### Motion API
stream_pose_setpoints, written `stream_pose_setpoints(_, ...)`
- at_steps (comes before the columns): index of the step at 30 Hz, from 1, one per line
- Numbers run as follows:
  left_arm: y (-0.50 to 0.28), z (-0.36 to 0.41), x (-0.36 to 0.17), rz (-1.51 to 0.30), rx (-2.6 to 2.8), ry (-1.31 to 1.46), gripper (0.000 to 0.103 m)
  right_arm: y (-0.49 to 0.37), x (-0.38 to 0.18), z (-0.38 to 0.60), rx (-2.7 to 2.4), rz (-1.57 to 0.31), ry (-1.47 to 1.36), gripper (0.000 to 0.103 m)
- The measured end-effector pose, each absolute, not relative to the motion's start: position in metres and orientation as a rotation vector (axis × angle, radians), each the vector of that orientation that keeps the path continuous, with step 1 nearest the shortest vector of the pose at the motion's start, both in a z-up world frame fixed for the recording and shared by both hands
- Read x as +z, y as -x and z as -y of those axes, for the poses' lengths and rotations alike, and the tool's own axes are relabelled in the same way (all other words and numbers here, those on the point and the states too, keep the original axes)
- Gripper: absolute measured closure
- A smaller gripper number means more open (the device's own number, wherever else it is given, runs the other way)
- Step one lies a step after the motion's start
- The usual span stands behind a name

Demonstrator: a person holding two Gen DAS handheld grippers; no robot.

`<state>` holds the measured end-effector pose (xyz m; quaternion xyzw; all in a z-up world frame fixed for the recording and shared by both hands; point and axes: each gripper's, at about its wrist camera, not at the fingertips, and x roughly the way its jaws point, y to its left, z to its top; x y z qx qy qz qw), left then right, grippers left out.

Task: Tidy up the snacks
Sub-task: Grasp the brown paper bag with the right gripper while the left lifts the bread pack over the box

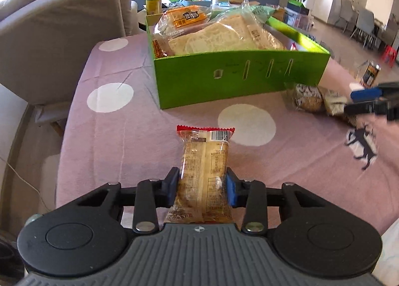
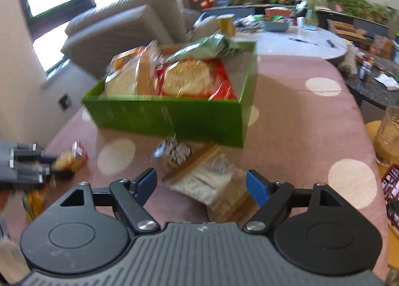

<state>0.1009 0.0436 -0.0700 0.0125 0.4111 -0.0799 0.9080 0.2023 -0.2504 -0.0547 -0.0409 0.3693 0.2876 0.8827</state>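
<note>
Left gripper (image 1: 203, 190) pinches a red-topped snack packet (image 1: 205, 158) between its blue pads, held in front of the green box (image 1: 224, 78) over the pink dotted cloth (image 1: 119, 136). Right gripper (image 2: 200, 185) spread wide, jaws either side of two clear snack bags (image 2: 199, 173) lying just before the box. Box already holds several bread packs (image 1: 214, 36)

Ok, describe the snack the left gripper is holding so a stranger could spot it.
Start at the green box on the pink dotted cloth. In front of it, the left gripper clamps a slim clear packet. Only this one has a red crimped top edge.
</note>
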Motion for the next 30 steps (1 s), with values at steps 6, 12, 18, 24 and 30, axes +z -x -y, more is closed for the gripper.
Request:
stream_pose_setpoints(6, -0.108, -0.032, -0.06, -0.81, -0.193, 0.034, 0.068, -0.207, -0.061, 0.246, 0.628, -0.754, 0.24, 0.019)
stream_pose_setpoints(12, -0.111, -0.018, -0.047, -0.777, -0.215, 0.04, 0.068, -0.216, -0.069, 0.236, 0.664, -0.767, 0.382, 0.016)
stream_pose_setpoints(18, -0.109, -0.007, -0.036, -0.73, -0.214, 0.018, 0.068, -0.235, -0.078, 0.236, 0.632, -0.792, 0.331, 0.016)
stream_pose_setpoints(24, -0.111, -0.003, -0.032, -0.722, -0.226, 0.031, 0.068, -0.231, -0.075, 0.247, 0.609, -0.765, 0.235, 0.017)
stream_pose_setpoints(30, -0.11, 0.0, -0.03, -0.716, -0.232, 0.041, 0.068, -0.223, -0.063, 0.258, 0.59, -0.785, 0.113, 0.017)
